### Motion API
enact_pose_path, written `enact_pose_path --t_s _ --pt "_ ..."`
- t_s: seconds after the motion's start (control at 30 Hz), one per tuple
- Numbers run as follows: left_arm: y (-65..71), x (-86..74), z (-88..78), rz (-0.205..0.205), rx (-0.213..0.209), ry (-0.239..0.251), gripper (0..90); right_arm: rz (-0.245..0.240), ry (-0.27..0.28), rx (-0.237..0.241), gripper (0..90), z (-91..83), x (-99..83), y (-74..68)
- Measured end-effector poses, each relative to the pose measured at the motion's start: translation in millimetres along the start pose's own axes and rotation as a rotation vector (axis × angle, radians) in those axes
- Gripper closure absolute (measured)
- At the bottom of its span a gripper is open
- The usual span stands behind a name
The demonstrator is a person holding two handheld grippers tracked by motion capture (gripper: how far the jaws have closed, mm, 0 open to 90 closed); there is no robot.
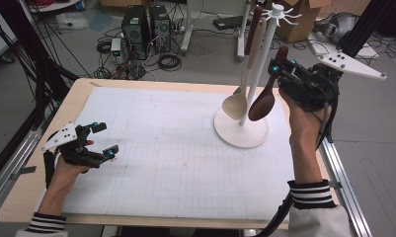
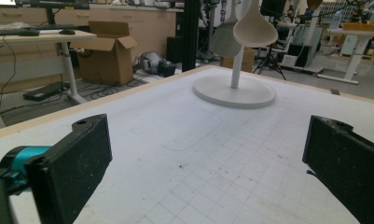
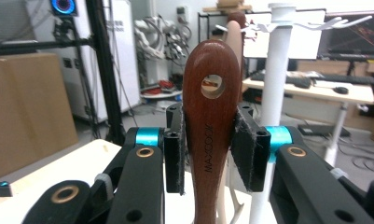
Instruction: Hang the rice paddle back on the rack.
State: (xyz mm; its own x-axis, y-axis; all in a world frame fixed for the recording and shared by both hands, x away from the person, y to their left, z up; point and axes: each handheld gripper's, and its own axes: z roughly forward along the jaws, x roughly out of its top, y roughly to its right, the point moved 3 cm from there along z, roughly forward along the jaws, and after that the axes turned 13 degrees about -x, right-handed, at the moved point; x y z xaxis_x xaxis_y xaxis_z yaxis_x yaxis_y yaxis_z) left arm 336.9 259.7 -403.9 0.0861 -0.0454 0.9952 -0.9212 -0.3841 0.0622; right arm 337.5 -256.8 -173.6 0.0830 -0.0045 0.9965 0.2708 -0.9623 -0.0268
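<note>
My right gripper (image 1: 283,64) is raised beside the white utensil rack (image 1: 241,131) and is shut on a dark brown wooden spoon (image 1: 262,104). The spoon's bowl hangs down near the rack's pole. In the right gripper view the pads clamp the spoon's handle (image 3: 211,140) just below its hanging hole, and the rack's pole (image 3: 275,93) stands close behind at the right. A pale wooden spoon (image 1: 235,106) hangs from the rack, its bowl (image 2: 255,31) above the round base (image 2: 234,92). My left gripper (image 1: 105,139) rests low over the mat at the left, open with nothing between its jaws (image 2: 208,163).
A white gridded mat (image 1: 176,163) covers most of the wooden table. The rack's top ring of hooks (image 1: 284,15) stands above the spoons. Computer towers (image 1: 145,27), cables and cardboard boxes lie on the floor beyond the table's far edge.
</note>
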Motion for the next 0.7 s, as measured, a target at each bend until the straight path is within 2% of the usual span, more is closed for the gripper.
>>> enact_pose_path --t_s 0.1,0.47,0.7 --pt "-0.1 -0.1 1.1 0.0 0.003 0.003 1.7 -0.004 -0.011 -0.045 68.0 1.6 3.3 -1.4" --pt "0.2 0.3 0.8 -0.005 -0.004 0.007 1.7 -0.01 -0.03 -0.133 68.0 7.7 17.4 -7.1" --pt "0.9 0.0 2.2 -0.012 -0.006 0.01 1.7 -0.049 -0.059 -0.205 68.0 13.3 24.0 -8.1"
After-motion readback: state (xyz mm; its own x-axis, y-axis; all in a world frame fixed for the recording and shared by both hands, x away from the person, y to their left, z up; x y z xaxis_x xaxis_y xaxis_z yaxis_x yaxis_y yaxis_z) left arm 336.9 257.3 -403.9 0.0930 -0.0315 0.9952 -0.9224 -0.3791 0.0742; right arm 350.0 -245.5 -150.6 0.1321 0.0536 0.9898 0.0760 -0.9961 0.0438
